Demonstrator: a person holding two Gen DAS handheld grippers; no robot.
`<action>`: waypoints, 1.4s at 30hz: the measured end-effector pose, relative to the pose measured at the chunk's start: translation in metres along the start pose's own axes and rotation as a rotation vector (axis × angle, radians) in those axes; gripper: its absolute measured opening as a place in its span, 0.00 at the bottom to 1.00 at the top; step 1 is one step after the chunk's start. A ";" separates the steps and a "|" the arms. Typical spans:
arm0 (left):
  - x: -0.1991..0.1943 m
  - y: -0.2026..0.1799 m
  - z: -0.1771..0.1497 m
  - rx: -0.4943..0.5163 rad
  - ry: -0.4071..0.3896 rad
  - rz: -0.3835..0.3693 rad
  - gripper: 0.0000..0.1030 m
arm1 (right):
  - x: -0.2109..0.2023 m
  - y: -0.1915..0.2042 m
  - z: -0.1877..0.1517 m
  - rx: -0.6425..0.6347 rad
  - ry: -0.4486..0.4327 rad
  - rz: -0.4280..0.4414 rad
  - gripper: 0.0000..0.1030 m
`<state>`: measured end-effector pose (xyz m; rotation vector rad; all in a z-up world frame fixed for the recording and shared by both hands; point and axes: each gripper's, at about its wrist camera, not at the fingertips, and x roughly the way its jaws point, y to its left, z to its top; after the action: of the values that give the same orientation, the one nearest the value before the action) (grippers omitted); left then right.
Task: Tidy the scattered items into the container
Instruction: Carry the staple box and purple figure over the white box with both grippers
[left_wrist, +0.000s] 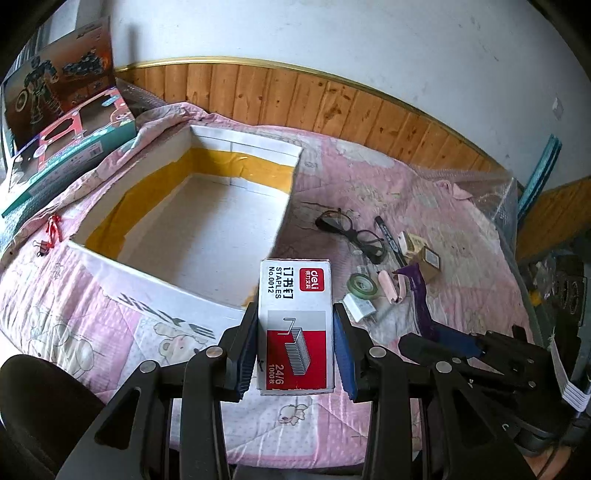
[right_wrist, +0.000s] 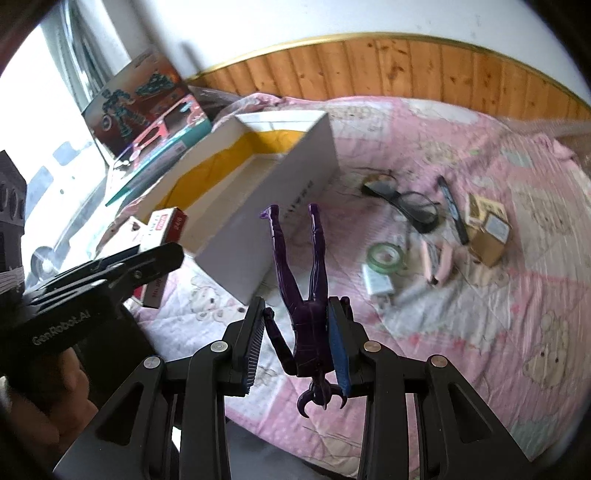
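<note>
While the left gripper (left_wrist: 295, 332) jaws pinch the staples box (left_wrist: 295, 325) near the white container (left_wrist: 162, 288), w/ right gripper (right_wrist: 295, 347) clamping the purple figure (right_wrist: 308, 314) at torso, both look light & rigid, though the thin limbs seem fragile.

In the right wrist view motion blur smears the glasses (right_wrist: 404, 203), tape roll (right_wrist: 386, 256) and small cardboard box (right_wrist: 487, 232), while the left claw (right_wrist: 110, 273) hides most of the staple box (right_wrist: 162, 236).
</note>
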<state>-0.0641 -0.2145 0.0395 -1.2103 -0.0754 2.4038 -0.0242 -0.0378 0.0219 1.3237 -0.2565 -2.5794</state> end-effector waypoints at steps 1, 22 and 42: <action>-0.001 0.003 0.001 -0.005 -0.003 0.000 0.38 | 0.000 0.005 0.003 -0.010 -0.001 0.004 0.34; -0.011 0.080 0.046 -0.113 -0.060 -0.004 0.38 | 0.030 0.083 0.071 -0.122 0.013 0.070 0.34; 0.041 0.121 0.121 -0.144 0.000 -0.006 0.38 | 0.098 0.088 0.151 -0.108 0.064 0.084 0.34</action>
<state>-0.2225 -0.2884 0.0536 -1.2708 -0.2566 2.4280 -0.1914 -0.1422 0.0555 1.3252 -0.1561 -2.4405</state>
